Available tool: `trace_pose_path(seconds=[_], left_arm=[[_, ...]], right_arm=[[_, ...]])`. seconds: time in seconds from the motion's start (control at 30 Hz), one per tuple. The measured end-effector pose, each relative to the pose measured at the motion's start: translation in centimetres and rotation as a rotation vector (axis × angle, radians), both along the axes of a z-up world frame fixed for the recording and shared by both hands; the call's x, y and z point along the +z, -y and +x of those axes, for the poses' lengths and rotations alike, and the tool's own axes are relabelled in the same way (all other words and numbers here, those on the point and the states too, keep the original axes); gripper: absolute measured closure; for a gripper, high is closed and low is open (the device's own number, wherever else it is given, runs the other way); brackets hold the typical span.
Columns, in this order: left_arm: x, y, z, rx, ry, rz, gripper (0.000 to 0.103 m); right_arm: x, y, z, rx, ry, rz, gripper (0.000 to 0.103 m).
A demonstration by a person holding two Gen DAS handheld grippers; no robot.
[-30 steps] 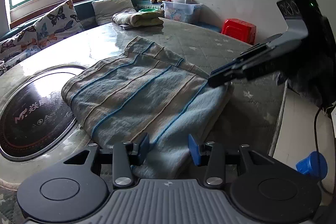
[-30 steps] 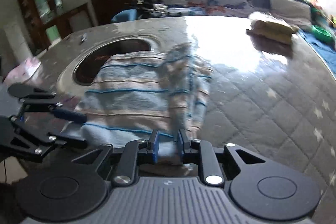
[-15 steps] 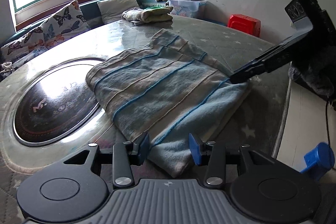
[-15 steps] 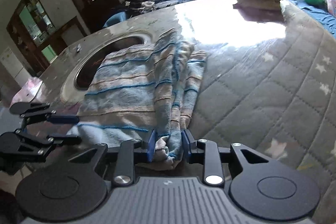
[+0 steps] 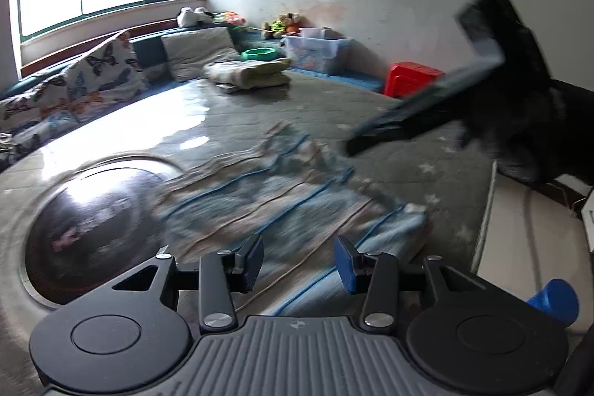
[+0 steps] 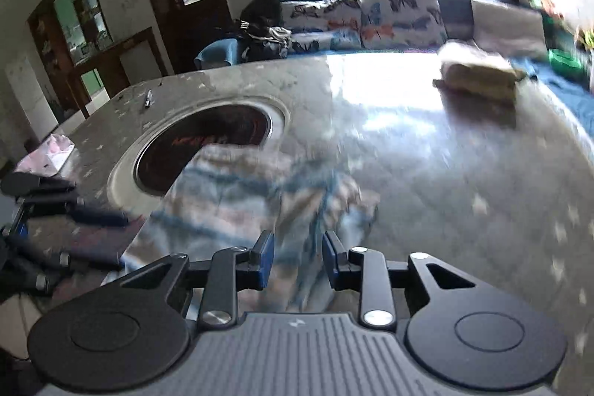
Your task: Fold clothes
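Observation:
A blue and beige striped garment (image 5: pixel 282 206) lies folded on the quilted table top (image 5: pixel 334 114), partly over a dark round inset. My left gripper (image 5: pixel 299 264) hovers open above the garment's near edge with nothing between its fingers. My right gripper (image 5: pixel 352 145) hangs in the air above the garment's far right corner, apart from the cloth. In the right wrist view the garment (image 6: pixel 237 195) lies flat below my right gripper (image 6: pixel 297 258), whose jaws stand apart and hold nothing. My left gripper (image 6: pixel 100 218) shows at the left. Both views are blurred by motion.
A second folded garment (image 5: pixel 248 73) sits at the table's far side, also seen as a folded bundle (image 6: pixel 479 73). The dark round inset (image 6: pixel 204 143) is sunk in the table. A red stool (image 5: pixel 412 77) and a plastic box (image 5: pixel 315 52) stand by the wall. A pen (image 6: pixel 147 98) lies far left.
My right gripper has let go of the garment's folded edge and risen off its corner. Both grippers have pulled up and back; the garment stays flat on the table.

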State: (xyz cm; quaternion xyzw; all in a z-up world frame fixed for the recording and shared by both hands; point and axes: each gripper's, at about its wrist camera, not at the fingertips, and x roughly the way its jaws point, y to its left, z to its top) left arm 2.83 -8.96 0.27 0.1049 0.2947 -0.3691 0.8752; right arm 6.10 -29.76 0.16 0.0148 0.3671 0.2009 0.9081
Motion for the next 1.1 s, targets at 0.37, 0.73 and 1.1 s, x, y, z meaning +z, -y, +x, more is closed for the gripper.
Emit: trace_pose_path(seconds=[0.37, 0.73, 1.1], left_arm=[[-2.8, 2.9, 1.8, -0.044, -0.082, 0.027, 0.058], [-1.5, 0.4, 6.5, 0.087, -0.078, 0.003, 0.058], [-2.9, -1.3, 13.5, 0.257, -0.124, 0.009, 0.064]], right_arm=[[-3.2, -2.1, 5.9, 0.019, -0.001, -0.083, 0.077], [-2.0, -2.1, 6.4, 0.033, 0.019, -0.055, 0.076], [-3.5, -2.8, 8.4, 0.033, -0.021, -0.058, 0.076]])
